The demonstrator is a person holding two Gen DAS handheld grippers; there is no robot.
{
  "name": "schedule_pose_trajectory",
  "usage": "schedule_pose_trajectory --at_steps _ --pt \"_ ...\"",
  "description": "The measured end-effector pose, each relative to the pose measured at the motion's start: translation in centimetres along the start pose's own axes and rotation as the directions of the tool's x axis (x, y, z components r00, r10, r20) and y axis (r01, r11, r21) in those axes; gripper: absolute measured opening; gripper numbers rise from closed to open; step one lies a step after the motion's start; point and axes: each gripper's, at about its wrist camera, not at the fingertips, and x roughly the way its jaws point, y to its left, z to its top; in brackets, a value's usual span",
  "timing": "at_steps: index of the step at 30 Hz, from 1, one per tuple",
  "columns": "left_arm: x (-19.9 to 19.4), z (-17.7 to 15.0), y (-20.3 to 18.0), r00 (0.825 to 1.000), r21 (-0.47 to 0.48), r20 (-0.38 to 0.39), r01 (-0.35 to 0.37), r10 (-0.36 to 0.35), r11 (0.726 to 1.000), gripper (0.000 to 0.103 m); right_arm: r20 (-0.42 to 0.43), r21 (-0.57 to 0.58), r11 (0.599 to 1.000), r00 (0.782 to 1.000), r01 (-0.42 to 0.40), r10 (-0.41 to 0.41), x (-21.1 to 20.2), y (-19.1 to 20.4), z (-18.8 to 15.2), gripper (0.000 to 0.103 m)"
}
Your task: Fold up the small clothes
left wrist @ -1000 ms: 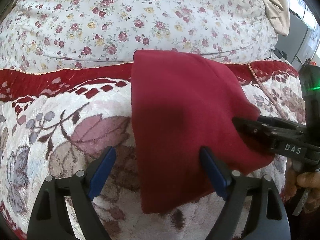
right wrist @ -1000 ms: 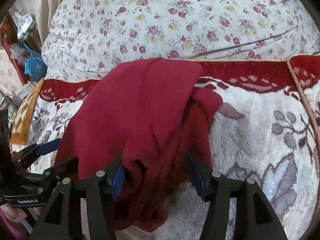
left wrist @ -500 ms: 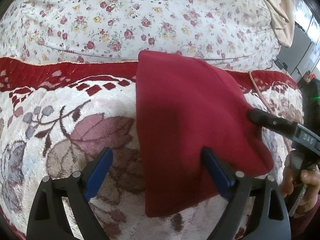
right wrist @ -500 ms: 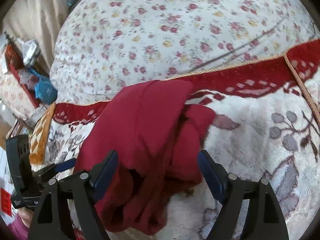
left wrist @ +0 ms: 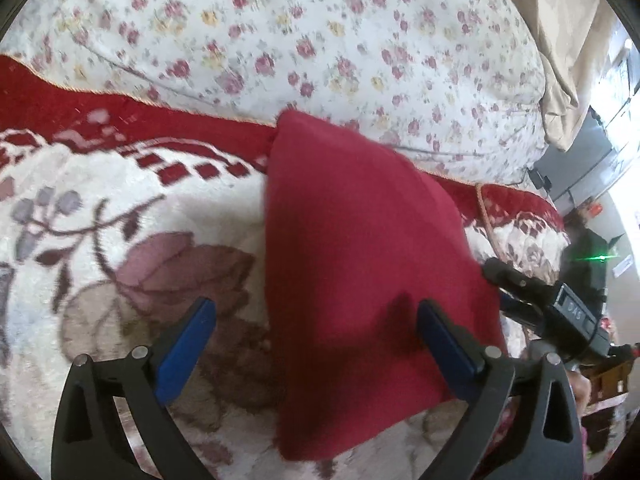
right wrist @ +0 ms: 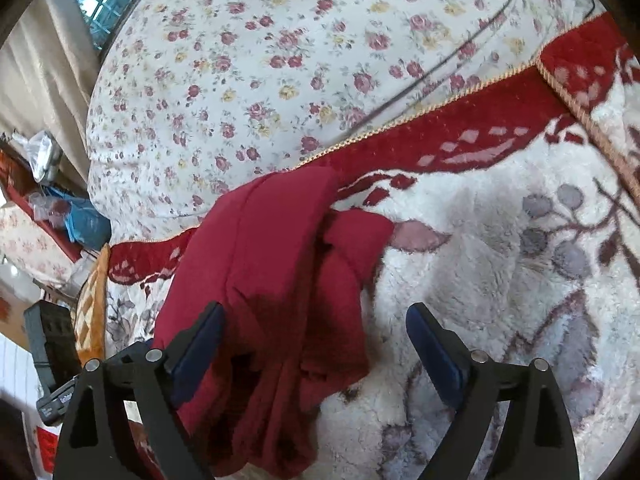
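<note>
left wrist view: a red garment (left wrist: pixel 360 264) is seen folded on the blanket (left wrist: pixel 120 208), at its red far border. left gripper (left wrist: pixel 316 340) and right gripper (right wrist: pixel 316 344) are opening, nothing clasped. loose layers could be snagged and the fold undone.

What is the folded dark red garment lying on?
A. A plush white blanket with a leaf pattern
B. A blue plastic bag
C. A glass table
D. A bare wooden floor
A: the red garment rests on the plush leaf-patterned blanket.
</note>
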Motion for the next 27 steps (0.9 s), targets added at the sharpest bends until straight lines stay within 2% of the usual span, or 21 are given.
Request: schedule_pose_trajectory --at_steps 2,6,9,11,13,15,19,21,22,24,26,27 --pt "0.8 0.1 -0.1 1.0 0.001 -0.03 0.001 -0.001 1.0 0.1 -0.008 0.018 1.0 1.0 0.0 0.0 0.3 -0.4 0.4 0.095" --pt "1.7 0.4 0.3 0.999 -0.025 -0.039 0.021 -0.022 0.999 0.1 0.043 0.065 0.998 0.999 0.012 -0.014 -0.7 -1.7 1.1 0.095" --pt "2.7 0.9 0.8 0.997 -0.061 -0.059 0.046 -0.05 0.997 0.103 -0.008 0.092 0.993 0.997 -0.077 0.079 0.7 -2.1 1.3 0.095" --pt "2.9 1.0 0.7 0.997 -0.056 -0.054 0.048 -0.051 0.997 0.103 -0.053 0.097 0.984 0.987 -0.147 0.153 2.1 -1.7 1.1 0.098" --pt "3.2 1.2 0.5 0.997 -0.033 -0.064 0.045 -0.047 0.998 0.103 -0.045 0.036 0.986 0.985 -0.163 0.164 2.5 -0.3 1.0 0.101" --pt "3.4 1.3 0.5 0.996 -0.022 -0.073 0.052 -0.053 0.998 0.103 -0.095 0.022 0.973 0.969 -0.228 0.229 3.3 0.6 0.8 0.101" --pt "3.7 1.5 0.5 0.995 -0.014 -0.079 0.06 -0.06 0.998 0.103 -0.107 -0.063 0.981 0.979 -0.184 0.176 4.5 1.9 0.2 0.103" --pt "3.9 1.4 0.0 0.996 0.012 -0.077 0.047 -0.046 0.999 0.103 -0.077 -0.08 0.981 0.983 -0.175 0.169 4.7 2.1 0.0 0.103" --pt "4.0 1.4 -0.1 0.996 0.022 -0.077 0.044 -0.042 0.999 0.103 -0.073 -0.106 0.982 0.986 -0.155 0.147 4.8 2.4 -0.2 0.101" --pt "4.0 1.2 -0.5 0.997 0.048 -0.072 0.039 -0.036 0.998 0.101 -0.064 -0.137 0.984 0.992 -0.115 0.107 4.8 2.8 -0.3 0.084" --pt "3.9 0.8 -1.2 0.997 0.067 -0.067 0.049 -0.045 0.997 0.082 -0.053 -0.144 0.984 0.993 -0.109 0.102 4.4 2.9 -0.4 0.069" --pt "3.6 0.7 -1.4 0.998 0.07 -0.057 0.034 -0.03 0.997 0.08 -0.043 -0.156 0.983 0.995 -0.099 0.094 4.1 3.0 -0.3 0.066"
